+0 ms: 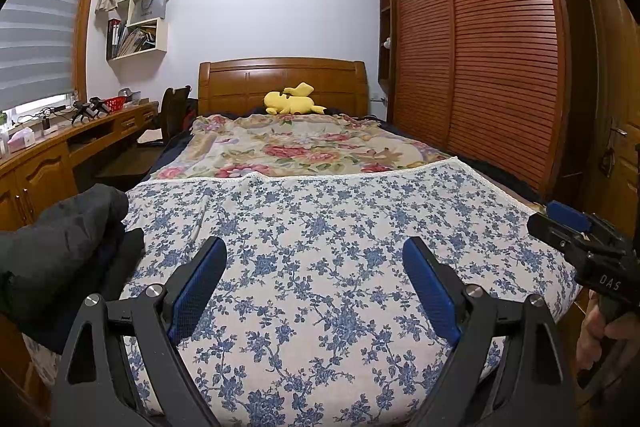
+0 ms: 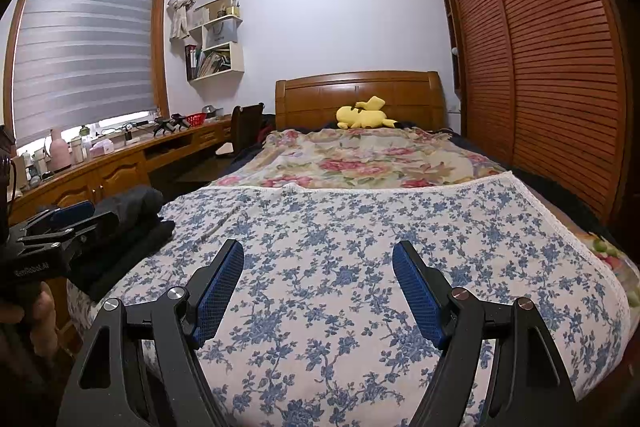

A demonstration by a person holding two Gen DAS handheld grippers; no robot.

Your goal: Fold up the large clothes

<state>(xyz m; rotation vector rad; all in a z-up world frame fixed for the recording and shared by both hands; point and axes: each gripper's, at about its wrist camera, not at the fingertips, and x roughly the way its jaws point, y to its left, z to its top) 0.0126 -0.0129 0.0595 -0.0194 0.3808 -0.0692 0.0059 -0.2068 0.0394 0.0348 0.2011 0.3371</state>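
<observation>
A stack of dark clothes (image 1: 60,239) lies on the near left corner of the bed; the right wrist view shows the stack (image 2: 132,223) folded in layers. My left gripper (image 1: 315,243) hangs open over the blue-flowered cloth (image 1: 320,211), with nothing between its blue pads, and the stack sits just left of its left finger. My right gripper (image 2: 319,247) is open too and empty, above the same cloth (image 2: 360,227) and further right. Each gripper shows at the edge of the other's view. A hand (image 1: 596,331) holds the right one.
Beyond the blue cloth lies a rose-patterned blanket (image 1: 288,147), with a yellow plush toy (image 1: 290,101) by the wooden headboard. A slatted wardrobe (image 1: 480,59) runs along the bed's right side. A cluttered wooden desk (image 2: 100,163) and a chair (image 2: 244,125) stand to the left under the window.
</observation>
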